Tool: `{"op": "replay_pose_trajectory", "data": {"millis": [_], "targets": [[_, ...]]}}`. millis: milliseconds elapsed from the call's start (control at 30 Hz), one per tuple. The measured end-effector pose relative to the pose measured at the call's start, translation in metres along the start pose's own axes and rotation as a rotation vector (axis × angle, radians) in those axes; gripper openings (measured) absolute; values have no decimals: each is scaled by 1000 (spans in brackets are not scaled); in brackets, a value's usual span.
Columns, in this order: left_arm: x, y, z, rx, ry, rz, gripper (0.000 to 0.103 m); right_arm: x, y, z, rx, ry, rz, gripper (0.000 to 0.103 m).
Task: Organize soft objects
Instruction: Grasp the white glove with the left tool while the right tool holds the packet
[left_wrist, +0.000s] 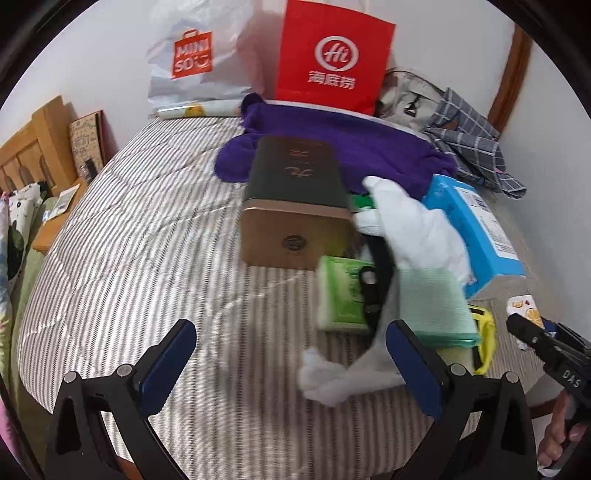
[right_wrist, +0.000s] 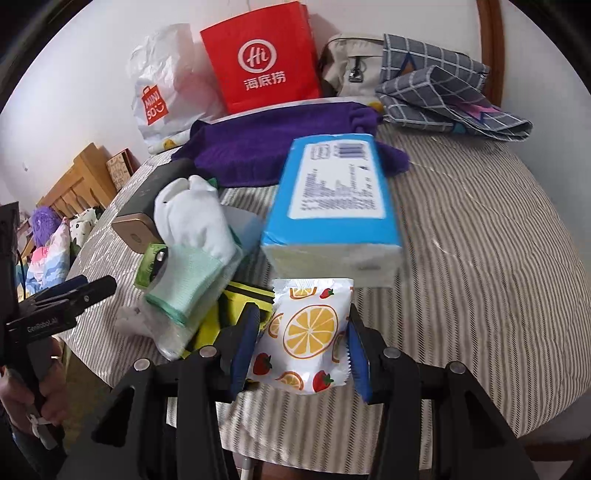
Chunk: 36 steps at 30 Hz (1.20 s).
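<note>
My right gripper is shut on a white fruit-print tissue pack, held just above the striped bed near its front edge. My left gripper is open and empty over the bedspread, left of the pile. The pile holds a white glove with a green cuff, a blue tissue pack, a green wipes pack, a yellow cloth and white fluff. A purple towel lies behind.
A dark tin box with a gold lid stands on the bed. A red paper bag, a white Miniso bag, a beige bag and a plaid cloth line the wall. A wooden headboard is left.
</note>
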<state>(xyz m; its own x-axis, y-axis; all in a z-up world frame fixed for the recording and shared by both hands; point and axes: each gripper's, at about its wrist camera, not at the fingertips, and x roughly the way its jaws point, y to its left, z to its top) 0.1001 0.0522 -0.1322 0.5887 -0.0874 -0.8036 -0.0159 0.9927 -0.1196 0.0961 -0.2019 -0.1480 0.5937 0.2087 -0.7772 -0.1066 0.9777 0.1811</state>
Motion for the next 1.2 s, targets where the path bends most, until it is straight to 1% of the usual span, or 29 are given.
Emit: {"op": "replay_pose_trajectory", "data": {"millis": [133, 267, 433, 500, 667, 767, 833, 900, 1067, 1133, 1167, 1200], "targets": [[0, -25, 4, 46, -2, -31, 103, 3, -16, -7, 15, 9, -36, 45], [4, -57, 14, 103, -5, -44, 103, 8, -35, -10, 41, 21, -35, 45], [14, -88, 29, 153, -14, -35, 103, 12, -52, -8, 25, 26, -41, 45], [20, -98, 35, 171, -12, -16, 103, 14, -57, -7, 30, 24, -33, 45], [37, -114, 46, 176, 9, -2, 102, 19, -69, -1, 41, 19, -11, 45], [46, -117, 49, 172, 15, 3, 98, 24, -73, 1, 44, 26, -8, 45], [50, -118, 51, 170, 21, -4, 92, 28, -75, 2, 48, 31, -4, 45], [53, -119, 52, 169, 29, -8, 90, 29, -77, 3, 51, 32, 1, 45], [53, -118, 54, 176, 26, -8, 80, 33, -79, 7, 53, 34, -2, 45], [52, -117, 55, 172, 22, -11, 71, 34, -78, 8, 50, 36, -3, 45], [51, -116, 55, 171, 20, -15, 69, 34, -76, 8, 46, 38, -4, 45], [50, -115, 56, 173, 17, -17, 65, 34, -75, 8, 43, 37, -4, 45]]}}
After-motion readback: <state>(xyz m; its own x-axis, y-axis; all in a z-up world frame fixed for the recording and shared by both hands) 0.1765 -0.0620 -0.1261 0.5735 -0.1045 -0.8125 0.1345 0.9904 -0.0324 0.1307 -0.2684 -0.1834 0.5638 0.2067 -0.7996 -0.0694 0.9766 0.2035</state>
